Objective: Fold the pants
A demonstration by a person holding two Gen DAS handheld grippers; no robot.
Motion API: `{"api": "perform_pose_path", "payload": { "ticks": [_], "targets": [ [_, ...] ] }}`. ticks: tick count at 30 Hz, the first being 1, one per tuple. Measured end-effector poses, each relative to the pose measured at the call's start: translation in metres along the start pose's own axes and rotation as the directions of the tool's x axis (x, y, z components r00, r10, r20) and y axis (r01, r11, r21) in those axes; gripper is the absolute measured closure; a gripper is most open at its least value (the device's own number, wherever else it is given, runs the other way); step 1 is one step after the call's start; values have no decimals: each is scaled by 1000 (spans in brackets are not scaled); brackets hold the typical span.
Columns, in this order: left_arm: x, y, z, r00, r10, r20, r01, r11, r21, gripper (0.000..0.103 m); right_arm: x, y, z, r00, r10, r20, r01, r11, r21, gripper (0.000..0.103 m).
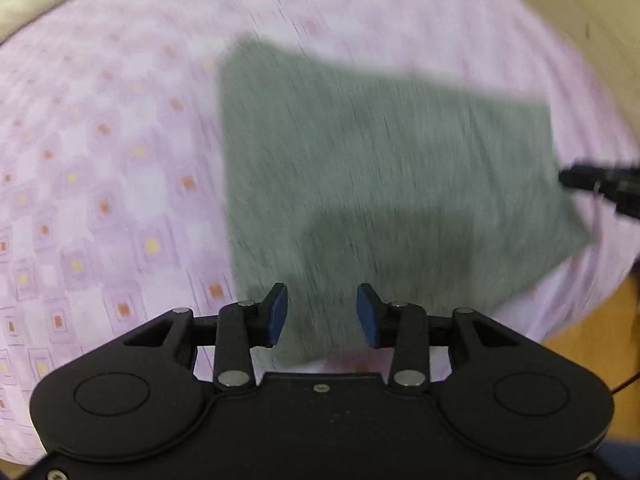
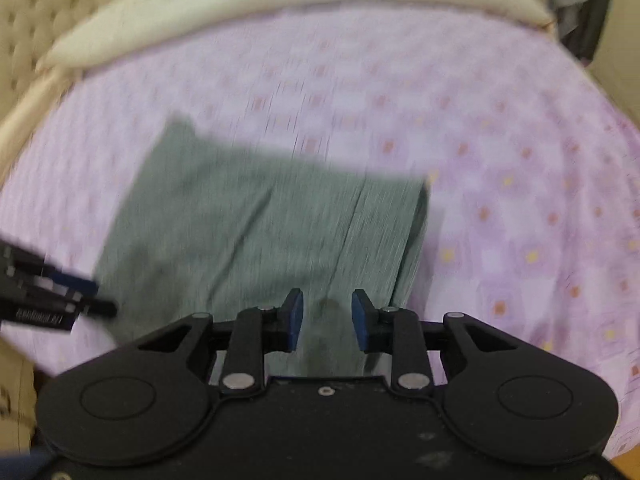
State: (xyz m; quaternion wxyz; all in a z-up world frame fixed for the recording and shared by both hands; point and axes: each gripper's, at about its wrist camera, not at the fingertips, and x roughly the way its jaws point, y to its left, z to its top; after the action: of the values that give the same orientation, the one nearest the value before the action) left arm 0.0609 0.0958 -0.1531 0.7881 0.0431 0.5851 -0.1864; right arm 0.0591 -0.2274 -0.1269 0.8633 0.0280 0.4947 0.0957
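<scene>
The grey-green pants [image 1: 376,176] lie folded into a flat rectangle on the lilac patterned bedsheet [image 1: 104,168]. They also show in the right wrist view [image 2: 264,232]. My left gripper [image 1: 322,316] is open and empty, held above the near edge of the pants. My right gripper [image 2: 327,320] is open and empty, above the near right part of the pants. Each gripper shows in the other's view: the right one at the pants' right edge [image 1: 600,184], the left one at their left edge [image 2: 56,300]. Both views are blurred by motion.
A cream pillow [image 2: 256,4] and a tufted beige headboard [image 2: 36,20] lie beyond the sheet. Wooden floor [image 1: 592,336] shows past the bed's right edge. Dark clothing [image 2: 576,4] hangs at the far right.
</scene>
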Motion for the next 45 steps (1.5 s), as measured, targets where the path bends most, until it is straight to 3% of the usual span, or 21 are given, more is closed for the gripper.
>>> {"api": "perform_pose_path", "payload": {
  "ticks": [4,8,11,14,18,23,26,31,35,41,45],
  "targets": [
    [-6,19,38,995,43,87,-34,994,-102,54,20,-4,21,1000,9,13,-9,1000,8,71],
    [24,24,84,992,101,79,-93,990,-108,54,52,-8,36,1000,-20,-22,20,1000,-18,71],
    [57,17,110,986,162,43,-160,986,-48,53,76,-14,44,996,-47,-73,45,999,-31,69],
    [88,27,118,981,184,-54,-186,982,-37,49,93,-14,49,994,-63,-93,58,997,-55,66],
    [88,33,118,980,189,-61,-191,981,-34,43,104,-11,50,994,-73,-86,68,996,-63,57],
    [58,38,100,982,187,0,-186,980,-65,45,82,-19,43,998,-47,-44,46,999,-21,58],
    [48,35,75,987,163,2,-163,985,-61,42,70,-29,27,997,-66,-37,67,998,18,56],
    [57,15,12,984,150,-100,-154,987,-34,41,60,-36,-18,990,-97,-102,98,995,0,52],
    [51,8,-5,979,189,-71,-193,979,-64,38,52,-44,-33,992,-89,-92,91,996,20,49],
    [35,17,9,990,139,-19,-141,983,-118,38,45,-66,-19,996,40,-80,-26,985,170,48],
    [36,20,18,989,145,-15,-146,983,-111,38,73,-82,-10,984,126,-130,-95,971,219,48]
  ]
}}
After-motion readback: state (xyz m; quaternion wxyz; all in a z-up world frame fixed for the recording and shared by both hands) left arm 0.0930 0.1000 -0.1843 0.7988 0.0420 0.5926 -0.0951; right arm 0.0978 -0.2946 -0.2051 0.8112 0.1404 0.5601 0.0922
